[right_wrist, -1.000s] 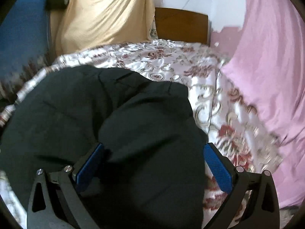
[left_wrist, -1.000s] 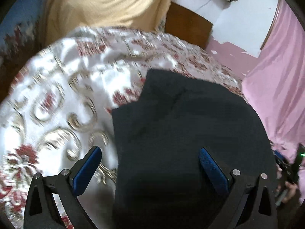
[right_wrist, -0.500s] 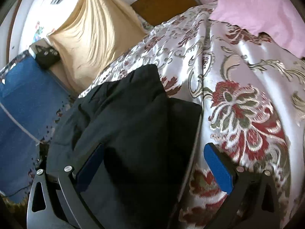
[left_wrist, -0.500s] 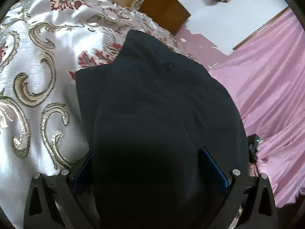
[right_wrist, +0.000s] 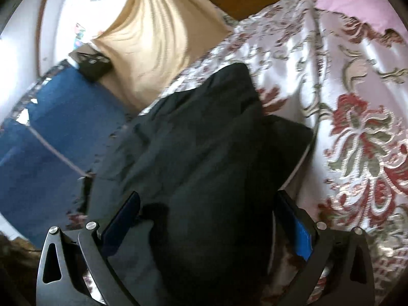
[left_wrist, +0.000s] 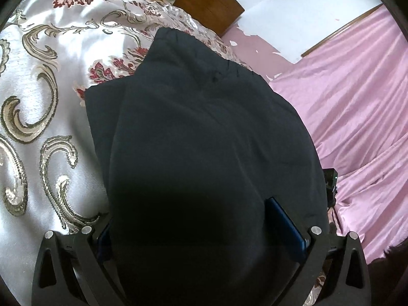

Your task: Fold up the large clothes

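Dark folded garment (left_wrist: 204, 132), layered and bunched, lying on the floral bedspread (left_wrist: 51, 81), long axis toward the wooden headboard (left_wrist: 209, 7). Left gripper (left_wrist: 201, 227) and right gripper (right_wrist: 206, 219) both spread wide, straddling its near end.

A matt black cloth garment (left_wrist: 204, 140) is laid on a glossy satin bedspread (left_wrist: 51, 102) with raised brocade. A smooth wooden headboard (left_wrist: 209, 7) and sheeny pink curtain cloth (left_wrist: 357, 89) are seen behind.

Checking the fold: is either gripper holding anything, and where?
Cannot be told. Both the left gripper and right gripper stand wide open, with the dark garment bulging between their fingers; no pinch shows.
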Tool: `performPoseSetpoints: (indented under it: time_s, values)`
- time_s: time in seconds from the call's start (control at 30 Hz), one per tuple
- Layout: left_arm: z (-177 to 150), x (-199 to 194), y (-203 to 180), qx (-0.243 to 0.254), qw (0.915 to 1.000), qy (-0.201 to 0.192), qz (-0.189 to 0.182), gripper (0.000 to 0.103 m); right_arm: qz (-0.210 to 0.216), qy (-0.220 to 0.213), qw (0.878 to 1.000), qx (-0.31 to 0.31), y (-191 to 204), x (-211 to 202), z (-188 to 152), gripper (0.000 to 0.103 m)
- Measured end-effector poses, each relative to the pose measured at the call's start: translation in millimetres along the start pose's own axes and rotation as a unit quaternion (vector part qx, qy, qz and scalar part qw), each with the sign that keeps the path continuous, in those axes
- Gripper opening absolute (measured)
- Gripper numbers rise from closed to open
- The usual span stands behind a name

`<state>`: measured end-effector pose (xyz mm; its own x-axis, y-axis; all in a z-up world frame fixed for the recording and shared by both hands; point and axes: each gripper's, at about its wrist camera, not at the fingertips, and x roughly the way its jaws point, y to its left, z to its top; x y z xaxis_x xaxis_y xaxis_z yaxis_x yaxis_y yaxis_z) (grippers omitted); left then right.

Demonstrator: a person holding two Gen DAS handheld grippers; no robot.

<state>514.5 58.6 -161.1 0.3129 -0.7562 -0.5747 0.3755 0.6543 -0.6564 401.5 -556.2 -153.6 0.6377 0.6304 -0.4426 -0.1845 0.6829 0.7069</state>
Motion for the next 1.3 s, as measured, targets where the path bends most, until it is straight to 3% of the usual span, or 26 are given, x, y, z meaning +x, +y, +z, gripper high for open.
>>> performPoseSetpoints:
  time_s: [0.1,0.3,0.53,0.7,0.9,1.3]
  values:
    - [1,3,1,0.002,0.9999,0.012,0.000,0.103,0.021,0.008,1.000,0.015,-7,6,-3,0.102]
    - [5,9,-1,0.012,0.9989,0.043,0.012,0.103,-0.019,0.040,0.999,0.017,-14,24,-4,0.102]
    - [5,10,-4,0.018,0.9986,0.045,0.019,0.103,-0.016,0.078,0.996,-0.034,22,37,4,0.102]
    - [4,15,-11,0.018,0.9986,0.046,0.021,0.103,-0.042,0.112,0.993,-0.011,20,51,6,0.102]
    - [7,18,-13,0.020,0.9984,0.046,0.024,0.103,-0.049,0.106,0.993,-0.014,23,58,7,0.102]
    - [10,20,-6,0.012,0.9983,0.054,0.017,0.103,-0.117,0.128,0.985,0.000,45,74,-4,0.102]
